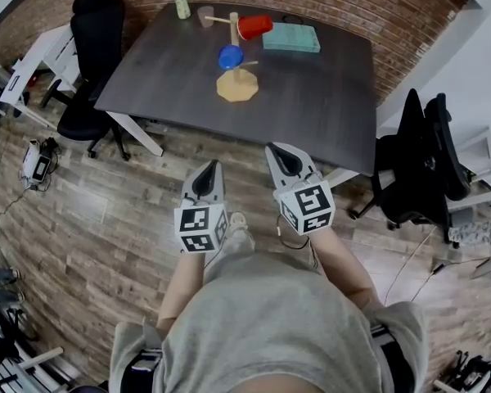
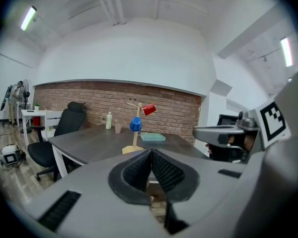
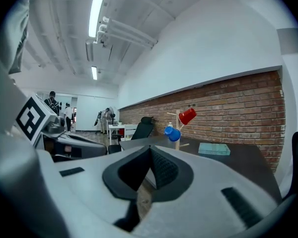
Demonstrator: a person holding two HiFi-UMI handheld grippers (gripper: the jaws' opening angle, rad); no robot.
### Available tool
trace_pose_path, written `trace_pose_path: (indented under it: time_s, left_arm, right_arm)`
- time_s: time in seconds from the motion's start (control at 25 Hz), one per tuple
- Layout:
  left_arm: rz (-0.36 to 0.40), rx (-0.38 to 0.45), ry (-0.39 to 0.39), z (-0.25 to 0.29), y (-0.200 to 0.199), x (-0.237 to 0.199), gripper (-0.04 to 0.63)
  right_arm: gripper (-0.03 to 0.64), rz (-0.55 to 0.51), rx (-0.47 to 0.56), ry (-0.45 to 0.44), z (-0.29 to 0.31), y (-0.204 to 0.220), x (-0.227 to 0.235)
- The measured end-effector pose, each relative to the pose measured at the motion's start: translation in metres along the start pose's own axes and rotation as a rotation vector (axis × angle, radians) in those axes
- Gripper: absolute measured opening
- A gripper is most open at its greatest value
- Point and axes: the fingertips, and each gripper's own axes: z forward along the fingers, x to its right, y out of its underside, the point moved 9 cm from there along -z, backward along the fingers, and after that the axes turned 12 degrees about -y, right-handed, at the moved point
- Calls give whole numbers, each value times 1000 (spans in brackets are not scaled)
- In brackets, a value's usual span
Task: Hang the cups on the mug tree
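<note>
A wooden mug tree (image 1: pixel 236 79) stands on the dark table (image 1: pixel 311 97). A red cup (image 1: pixel 254 27) hangs on an upper peg and a blue cup (image 1: pixel 230 56) on a lower one; both also show in the left gripper view, red cup (image 2: pixel 148 109), blue cup (image 2: pixel 135 125), and in the right gripper view, red cup (image 3: pixel 187 116), blue cup (image 3: pixel 172 133). My left gripper (image 1: pixel 209 172) and right gripper (image 1: pixel 283 152) are held side by side in front of the table's near edge, well short of the tree. Both are shut with nothing between the jaws.
A small clear cup (image 1: pixel 205 15) and a bottle (image 1: pixel 181 2) stand at the table's far side, a teal pad (image 1: pixel 291 37) to the right. Black office chairs stand left (image 1: pixel 92 72) and right (image 1: pixel 421 162) of the table. A brick wall runs behind.
</note>
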Motion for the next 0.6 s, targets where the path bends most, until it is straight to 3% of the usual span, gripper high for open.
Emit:
trace_pose_path:
  time_s: [0.6]
  left_arm:
    - [35, 4, 66, -77, 26, 40, 11]
  right_arm:
    - [0, 31, 34, -15, -86, 18, -56]
